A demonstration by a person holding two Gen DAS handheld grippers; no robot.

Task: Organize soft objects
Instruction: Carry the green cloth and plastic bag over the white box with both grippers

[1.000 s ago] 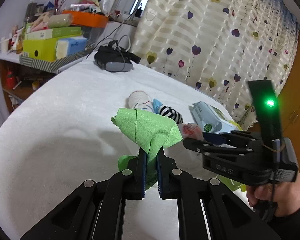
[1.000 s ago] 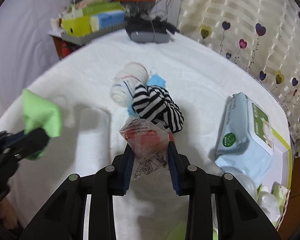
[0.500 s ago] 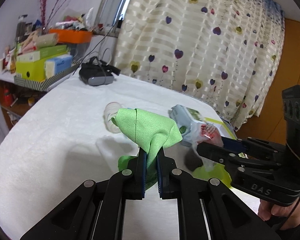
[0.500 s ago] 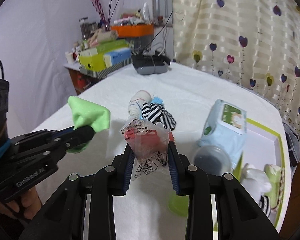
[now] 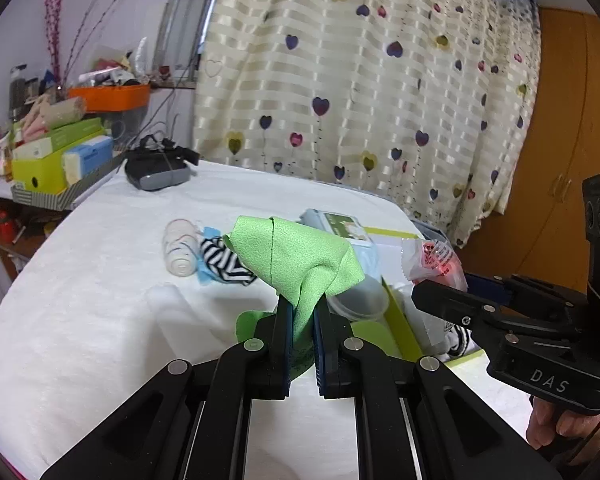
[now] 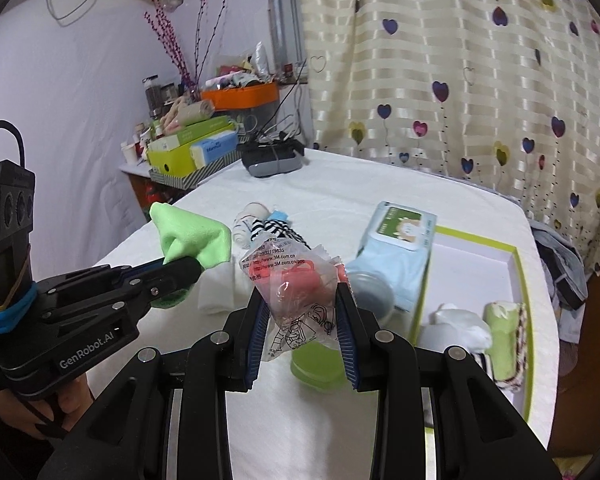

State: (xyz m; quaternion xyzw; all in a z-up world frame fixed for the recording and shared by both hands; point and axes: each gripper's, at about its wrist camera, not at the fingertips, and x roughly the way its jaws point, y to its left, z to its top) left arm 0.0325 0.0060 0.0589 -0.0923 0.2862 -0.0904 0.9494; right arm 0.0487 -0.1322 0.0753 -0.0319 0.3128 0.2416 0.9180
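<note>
Right wrist view: my right claw (image 6: pixel 302 316) is clamped on a clear packet of red earplugs (image 6: pixel 296 284), my left claw (image 6: pixel 180 270) pinching a green cloth (image 6: pixel 192 236), both lifted clear toward the green-rimmed tray (image 6: pixel 516 304) at the surface's right edge.

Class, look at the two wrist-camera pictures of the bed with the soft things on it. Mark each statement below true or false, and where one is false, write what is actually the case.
1. The left gripper is shut on a green cloth. True.
2. The right gripper is empty. False: it holds a clear packet with something red inside.
3. The pack of wipes lies flat in the middle of the tray. False: it leans at the tray's edge.
4. A striped sock lies on the white bed cover. True.
5. The curtain has a heart pattern. True.
</note>
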